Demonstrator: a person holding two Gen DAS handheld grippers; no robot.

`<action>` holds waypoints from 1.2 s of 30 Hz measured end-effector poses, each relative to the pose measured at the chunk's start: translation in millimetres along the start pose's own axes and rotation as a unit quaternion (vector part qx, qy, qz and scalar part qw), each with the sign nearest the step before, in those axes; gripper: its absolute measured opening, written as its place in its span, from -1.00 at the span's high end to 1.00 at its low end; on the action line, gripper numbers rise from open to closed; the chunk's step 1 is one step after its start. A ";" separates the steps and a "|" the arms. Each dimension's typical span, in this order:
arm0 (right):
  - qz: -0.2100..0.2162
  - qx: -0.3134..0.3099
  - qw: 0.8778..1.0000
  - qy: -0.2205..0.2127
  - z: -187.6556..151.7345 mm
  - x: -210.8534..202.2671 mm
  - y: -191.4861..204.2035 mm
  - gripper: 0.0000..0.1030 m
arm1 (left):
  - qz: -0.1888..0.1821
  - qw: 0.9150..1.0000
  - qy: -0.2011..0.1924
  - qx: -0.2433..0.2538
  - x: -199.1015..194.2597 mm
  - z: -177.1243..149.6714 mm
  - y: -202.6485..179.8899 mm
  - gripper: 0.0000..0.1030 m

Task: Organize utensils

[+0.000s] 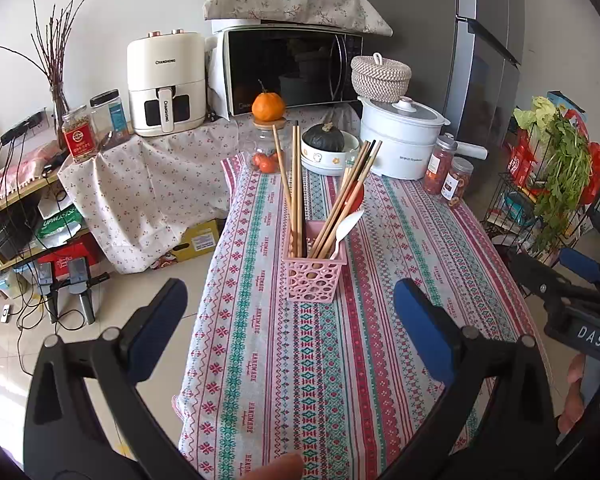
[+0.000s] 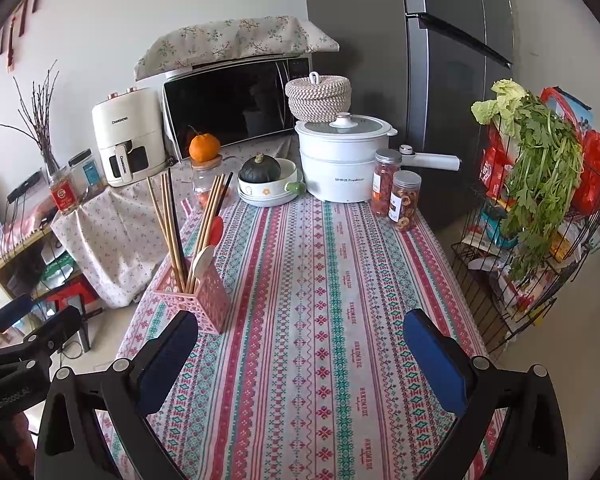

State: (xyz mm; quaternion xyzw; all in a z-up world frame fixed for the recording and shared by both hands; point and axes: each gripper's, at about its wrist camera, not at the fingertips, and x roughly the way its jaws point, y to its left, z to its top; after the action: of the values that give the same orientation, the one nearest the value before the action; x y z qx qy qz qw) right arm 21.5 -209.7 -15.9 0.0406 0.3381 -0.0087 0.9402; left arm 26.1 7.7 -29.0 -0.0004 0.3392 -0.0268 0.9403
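A pink perforated utensil holder (image 1: 313,276) (image 2: 198,300) stands on the patterned tablecloth (image 1: 300,360) (image 2: 320,300). Several wooden and dark chopsticks (image 1: 296,184) (image 2: 168,224) lean upright in it, with a white spoon (image 1: 346,228) (image 2: 202,262) and a red spoon (image 1: 356,196) (image 2: 217,229) beside them. My left gripper (image 1: 290,304) is open, held back from the holder with nothing between its fingers. My right gripper (image 2: 300,340) is open too, over bare cloth to the right of the holder. The other gripper shows at each view's edge.
At the table's far end stand a white electric pot (image 2: 340,164), a bowl with a dark squash (image 2: 266,184), two snack jars (image 2: 396,196) and a glass jar topped by an orange (image 1: 267,128). A wire rack with greens (image 2: 540,208) is at the right.
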 end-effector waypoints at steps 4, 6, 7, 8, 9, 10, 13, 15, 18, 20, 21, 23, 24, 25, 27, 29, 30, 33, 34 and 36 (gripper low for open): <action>0.000 0.000 1.000 0.000 0.0 0.1 0.1 -1.00 | 0.000 1.000 0.000 0.000 -0.4 0.7 -1.0 -0.99; 0.000 -0.001 1.000 0.000 -0.1 0.3 0.1 -1.00 | 0.000 1.000 0.000 0.000 -0.5 0.6 -0.9 -0.99; 0.000 0.000 1.000 0.000 0.0 0.2 0.2 -1.00 | 0.000 1.000 0.000 0.000 -0.5 0.6 -1.0 -0.99; 0.000 0.000 1.000 0.000 0.0 0.1 0.3 -1.00 | 0.000 1.000 0.000 0.001 -0.7 0.8 -1.4 -0.99; 0.000 -0.001 1.000 0.000 0.0 0.1 0.4 -1.00 | 0.000 1.000 0.000 0.001 -1.0 0.8 -1.7 -0.99; -0.001 0.000 1.000 0.000 -0.1 0.2 0.4 -1.00 | 0.000 1.000 0.000 0.001 -1.0 0.8 -1.8 -0.99; -0.001 0.000 1.000 0.000 -0.1 0.1 0.1 -1.00 | -0.001 1.000 0.000 0.001 -1.1 0.8 -2.2 -0.99; -0.002 -0.001 1.000 0.000 -0.1 0.3 -0.1 -1.00 | -0.001 1.000 -0.001 0.002 -1.1 0.7 -3.1 -0.99; -0.003 -0.001 1.000 0.001 -0.9 0.9 -3.3 -1.00 | -0.001 1.000 0.000 0.002 -1.0 0.8 -3.6 -0.99; -0.005 -0.002 1.000 0.001 -1.1 0.8 -4.1 -1.00 | -0.002 1.000 0.000 0.003 -1.6 0.3 -2.8 -0.99; -0.004 -0.002 1.000 0.001 -1.0 0.9 -4.0 -1.00 | -0.001 1.000 -0.001 0.003 -1.9 0.5 -3.1 -0.99; -0.005 -0.002 1.000 0.001 -1.0 0.8 -4.3 -1.00 | -0.001 1.000 -0.001 0.003 -2.0 0.2 -2.6 -0.99; -0.005 -0.002 1.000 0.001 -1.1 0.7 -4.5 -1.00 | -0.001 1.000 -0.002 0.003 -1.6 0.4 -1.7 -0.99; -0.005 -0.002 1.000 0.002 -0.8 0.6 -5.1 -1.00 | 0.000 1.000 -0.001 0.002 -1.3 0.4 -1.4 -0.99; -0.005 -0.002 1.000 0.002 -0.6 0.5 -5.3 -1.00 | -0.001 1.000 -0.001 0.003 -1.1 0.2 -1.1 -0.99; -0.006 -0.001 1.000 0.001 -0.1 0.2 -5.0 -1.00 | -0.002 1.000 0.000 0.003 -0.9 0.1 -0.9 -0.99; -0.006 -0.001 1.000 0.002 -0.1 0.3 -5.1 -1.00 | -0.002 1.000 0.001 0.003 0.1 -0.3 -0.7 -0.99; -0.007 -0.001 1.000 0.003 -0.3 0.4 -5.5 -1.00 | -0.002 1.000 0.002 0.004 0.9 -0.7 -1.2 -0.99; -0.007 0.000 1.000 0.003 -0.3 0.3 -6.3 -1.00 | -0.003 1.000 0.002 0.005 1.1 -0.7 -1.2 -0.99; -0.007 -0.001 1.000 0.003 -0.3 0.5 -5.9 -1.00 | -0.003 1.000 0.004 0.004 1.6 -1.0 -2.0 -0.99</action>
State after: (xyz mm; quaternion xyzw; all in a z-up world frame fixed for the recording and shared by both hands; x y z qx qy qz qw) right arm 21.5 -215.6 -16.9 0.0375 0.3412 -0.0148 0.9391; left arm 26.6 5.6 -30.8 0.0026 0.3424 -0.0310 0.9390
